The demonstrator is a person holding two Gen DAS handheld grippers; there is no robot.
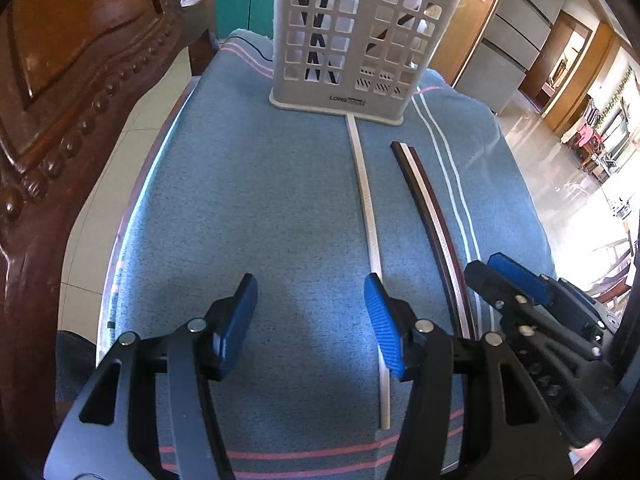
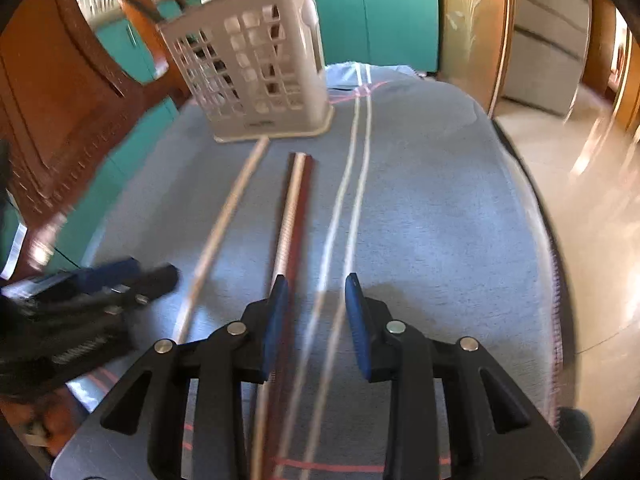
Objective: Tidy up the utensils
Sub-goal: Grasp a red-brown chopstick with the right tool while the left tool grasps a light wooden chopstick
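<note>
A pale chopstick (image 1: 368, 216) lies on the blue-grey cloth (image 1: 248, 200), passing just beside the left gripper's (image 1: 310, 322) right fingertip, jaws wide apart. A dark-and-white chopstick bundle (image 2: 294, 216) runs under the right gripper's (image 2: 316, 312) left finger, jaws apart and empty. Both chopsticks point toward the perforated utensil holder (image 1: 352, 36), both grippers held low over the cloth

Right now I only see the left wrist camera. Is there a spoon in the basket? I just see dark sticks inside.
Observer: Yes. The right wrist view shows a white spoon standing at the right edge of the basket.
Operator: Is the right gripper holding the dark stick on the cloth?
Observer: No. It is open, and the stick lies under its left finger, ungripped.
</note>
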